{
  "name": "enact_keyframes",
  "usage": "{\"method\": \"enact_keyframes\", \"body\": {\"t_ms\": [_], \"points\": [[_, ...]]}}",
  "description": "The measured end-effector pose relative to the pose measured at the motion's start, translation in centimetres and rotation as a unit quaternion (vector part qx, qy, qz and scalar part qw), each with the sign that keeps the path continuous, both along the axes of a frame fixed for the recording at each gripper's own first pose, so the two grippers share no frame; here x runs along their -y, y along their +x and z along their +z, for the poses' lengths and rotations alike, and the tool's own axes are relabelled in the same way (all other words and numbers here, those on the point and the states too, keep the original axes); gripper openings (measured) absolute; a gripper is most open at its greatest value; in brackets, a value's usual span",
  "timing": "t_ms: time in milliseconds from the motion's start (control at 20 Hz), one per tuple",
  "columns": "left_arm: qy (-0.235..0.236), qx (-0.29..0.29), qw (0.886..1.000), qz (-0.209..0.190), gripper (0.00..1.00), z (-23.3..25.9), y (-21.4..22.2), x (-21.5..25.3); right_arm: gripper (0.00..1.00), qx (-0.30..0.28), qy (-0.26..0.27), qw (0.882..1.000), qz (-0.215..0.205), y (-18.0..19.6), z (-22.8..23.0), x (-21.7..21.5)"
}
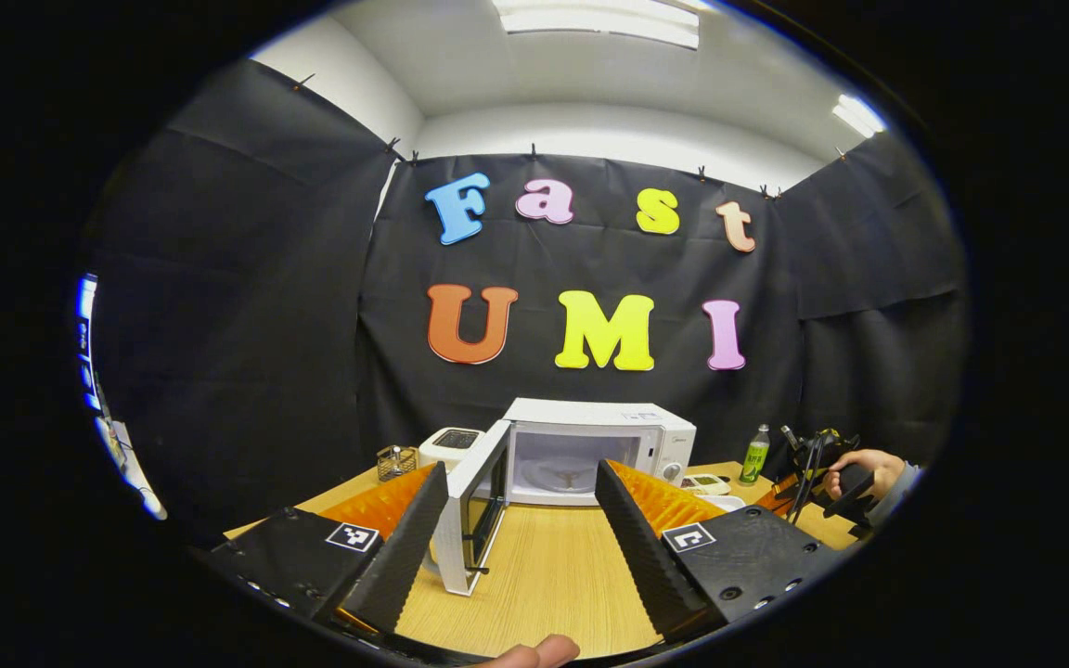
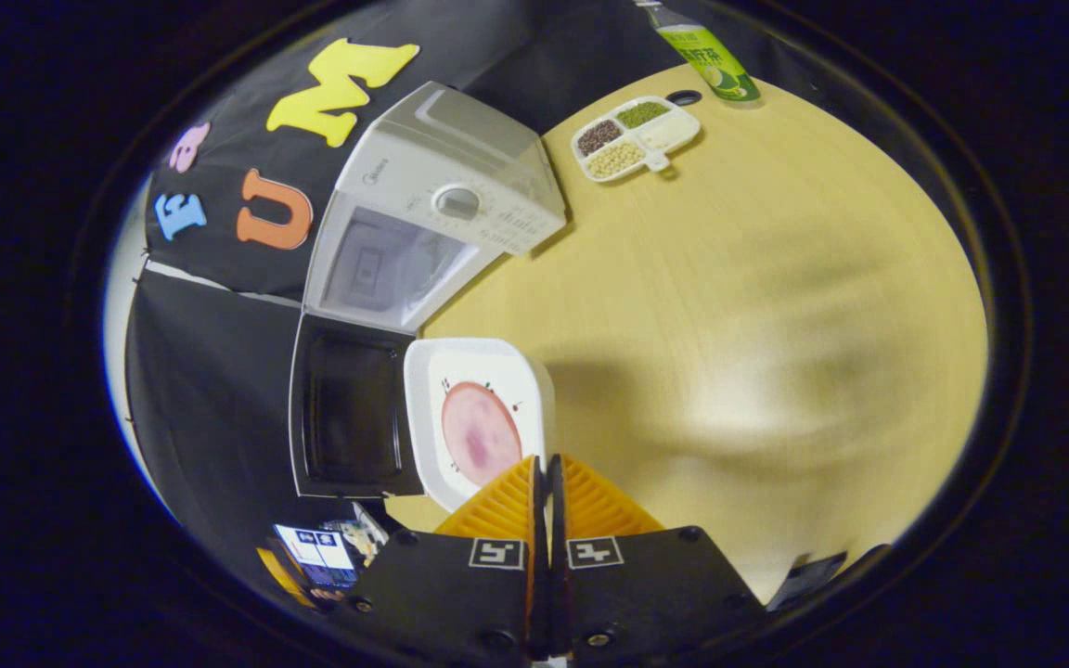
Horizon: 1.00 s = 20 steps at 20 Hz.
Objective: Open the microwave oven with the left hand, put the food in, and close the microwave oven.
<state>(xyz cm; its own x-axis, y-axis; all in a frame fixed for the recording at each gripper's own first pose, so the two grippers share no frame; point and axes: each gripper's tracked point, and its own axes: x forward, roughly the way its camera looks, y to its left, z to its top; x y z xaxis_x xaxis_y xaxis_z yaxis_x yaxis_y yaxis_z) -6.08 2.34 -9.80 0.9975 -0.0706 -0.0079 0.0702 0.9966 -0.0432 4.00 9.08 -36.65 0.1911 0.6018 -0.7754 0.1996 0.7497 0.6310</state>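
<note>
Left hand-held gripper (image 1: 516, 520) has its fingers spread wide; ahead stands the microwave (image 1: 601, 445), its door (image 1: 471, 506) swung open between them. Right hand-held gripper (image 2: 546, 482) is clamped on the food plate's (image 2: 477, 427) rim, just beside that door; a compartment tray (image 2: 637, 136) and bottle (image 2: 707, 56) stand beyond on the desk (image 2: 757, 306).

A green drink bottle (image 2: 707, 56) is stood upright on the wooden table (image 2: 776, 306), with a white divided tray (image 2: 637, 137) of beans and grains laid near it. A white toaster (image 1: 449, 446) and a small wire basket (image 1: 395, 461) are set side by side at the table's far edge.
</note>
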Motion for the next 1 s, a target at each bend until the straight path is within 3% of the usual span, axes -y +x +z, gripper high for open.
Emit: {"method": "enact_keyframes", "body": {"t_ms": [150, 300, 500, 550, 700, 750, 1000], "points": [[0.005, 0.014, 1.0, 0.009, 0.95, -0.1, -1.3, -1.7, 0.0, -0.007, 0.006, 1.0, -0.018, -0.3, 0.6, -4.3], [0.01, 0.02, 1.0, 0.015, 0.95, -0.6, -2.1, -3.5, 0.04, -0.004, 0.009, 0.999, -0.044, 0.3, 0.7, -8.4], [0.013, 0.014, 1.0, 0.024, 0.95, -1.3, -2.6, -5.3, 0.04, 0.018, 0.028, 0.995, -0.093, 2.6, -0.3, -13.5], [0.016, 0.02, 0.999, 0.028, 0.95, -1.3, -2.8, -5.8, 0.0, 0.031, 0.03, 0.993, -0.112, 3.5, -0.4, -14.4], [0.025, 0.036, 0.998, 0.039, 0.95, -1.0, -2.8, -6.8, 0.04, 0.069, 0.04, 0.981, -0.176, 6.7, -1.1, -17.4], [0.019, 0.037, 0.999, 0.035, 0.94, -1.0, -2.7, -6.7, 0.0, 0.077, 0.044, 0.977, -0.194, 7.7, -1.4, -18.3], [0.002, 0.041, 0.999, 0.021, 0.95, -0.7, -2.1, -6.9, 0.04, 0.098, 0.045, 0.951, -0.289, 13.0, -3.8, -21.4]]}}
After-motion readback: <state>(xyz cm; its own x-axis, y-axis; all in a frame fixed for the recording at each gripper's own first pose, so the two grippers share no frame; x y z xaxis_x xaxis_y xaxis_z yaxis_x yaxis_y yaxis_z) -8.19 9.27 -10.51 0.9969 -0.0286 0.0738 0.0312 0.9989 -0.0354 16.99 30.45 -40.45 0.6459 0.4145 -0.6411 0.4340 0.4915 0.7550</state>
